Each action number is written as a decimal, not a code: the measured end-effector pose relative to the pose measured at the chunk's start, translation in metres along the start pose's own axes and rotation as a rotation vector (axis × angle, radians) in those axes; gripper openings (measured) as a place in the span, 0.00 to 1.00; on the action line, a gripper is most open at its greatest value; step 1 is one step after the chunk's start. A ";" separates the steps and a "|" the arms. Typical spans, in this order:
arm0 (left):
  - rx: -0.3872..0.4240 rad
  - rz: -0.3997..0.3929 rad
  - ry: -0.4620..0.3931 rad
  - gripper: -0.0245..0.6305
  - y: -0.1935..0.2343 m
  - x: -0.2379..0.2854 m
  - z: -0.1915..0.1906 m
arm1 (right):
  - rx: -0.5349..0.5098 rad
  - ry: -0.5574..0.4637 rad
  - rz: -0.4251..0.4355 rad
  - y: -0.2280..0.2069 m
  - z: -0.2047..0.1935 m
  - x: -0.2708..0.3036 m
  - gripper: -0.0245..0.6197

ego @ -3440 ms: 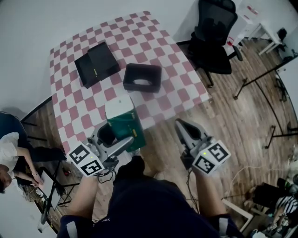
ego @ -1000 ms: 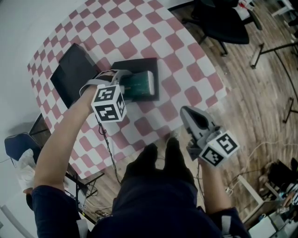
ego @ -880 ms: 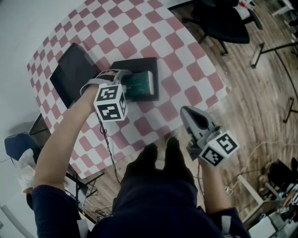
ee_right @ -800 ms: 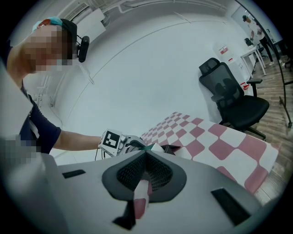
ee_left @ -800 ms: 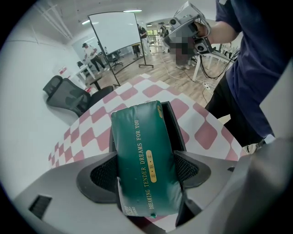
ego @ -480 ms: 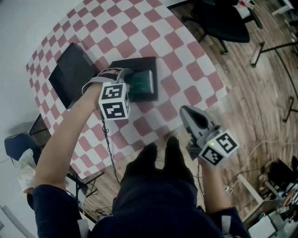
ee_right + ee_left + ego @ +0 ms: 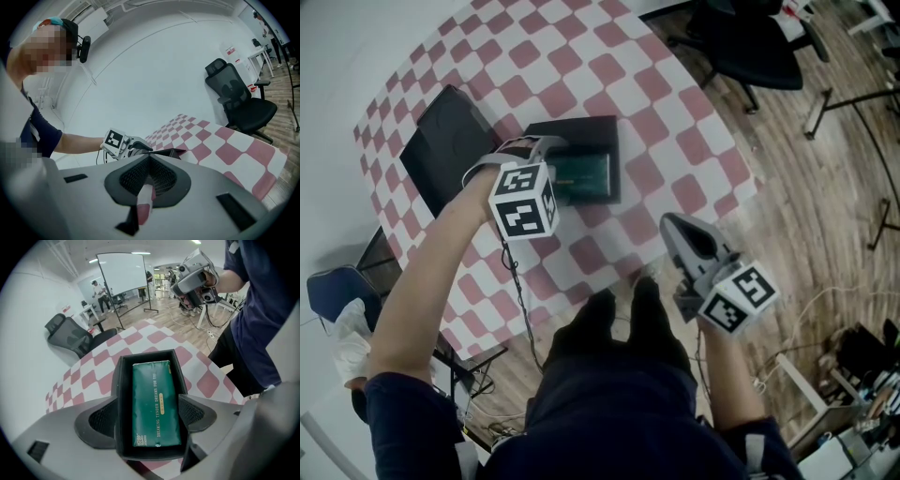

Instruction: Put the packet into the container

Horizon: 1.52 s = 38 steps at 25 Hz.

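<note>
The green packet (image 7: 156, 401) lies flat inside the black container (image 7: 119, 380) on the checkered table. My left gripper (image 7: 149, 414) is open, its jaws straddling the container's near end without touching the packet. From the head view, the left gripper (image 7: 553, 167) sits at the container's (image 7: 609, 131) left end, and a strip of the packet (image 7: 586, 173) shows beyond it. My right gripper (image 7: 684, 239) hangs off the table's near edge, shut and empty. In the right gripper view its jaws (image 7: 149, 176) meet with nothing between them.
A flat black box (image 7: 450, 145) lies on the table (image 7: 656, 122) left of the container. A black office chair (image 7: 750, 42) stands past the table's right corner. Wooden floor (image 7: 825, 187) lies to the right. A seated person (image 7: 342, 352) is at the far left.
The left gripper carried the packet from the table's near edge to the container, then let it go. Over the last second the packet settled flat and the gripper drew back slightly. The right gripper stayed put.
</note>
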<state>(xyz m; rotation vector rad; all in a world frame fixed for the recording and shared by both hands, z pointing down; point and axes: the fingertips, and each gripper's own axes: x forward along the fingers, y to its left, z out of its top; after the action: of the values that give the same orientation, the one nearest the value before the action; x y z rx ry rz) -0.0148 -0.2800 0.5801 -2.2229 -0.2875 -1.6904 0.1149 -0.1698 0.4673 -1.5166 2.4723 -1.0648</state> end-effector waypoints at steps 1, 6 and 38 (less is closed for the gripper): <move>-0.022 0.009 -0.020 0.66 0.001 -0.003 0.002 | -0.003 0.000 0.001 0.001 0.001 0.000 0.06; -0.104 0.081 -0.118 0.65 0.004 -0.031 0.009 | -0.031 -0.005 0.000 0.008 0.012 -0.001 0.06; -0.769 0.568 -0.797 0.08 -0.052 -0.222 0.033 | -0.245 -0.053 0.052 0.091 0.081 -0.016 0.06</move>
<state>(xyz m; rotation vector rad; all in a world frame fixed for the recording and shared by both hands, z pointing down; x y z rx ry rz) -0.0644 -0.2101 0.3665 -3.0118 0.8865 -0.5854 0.0842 -0.1737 0.3484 -1.5065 2.6696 -0.7258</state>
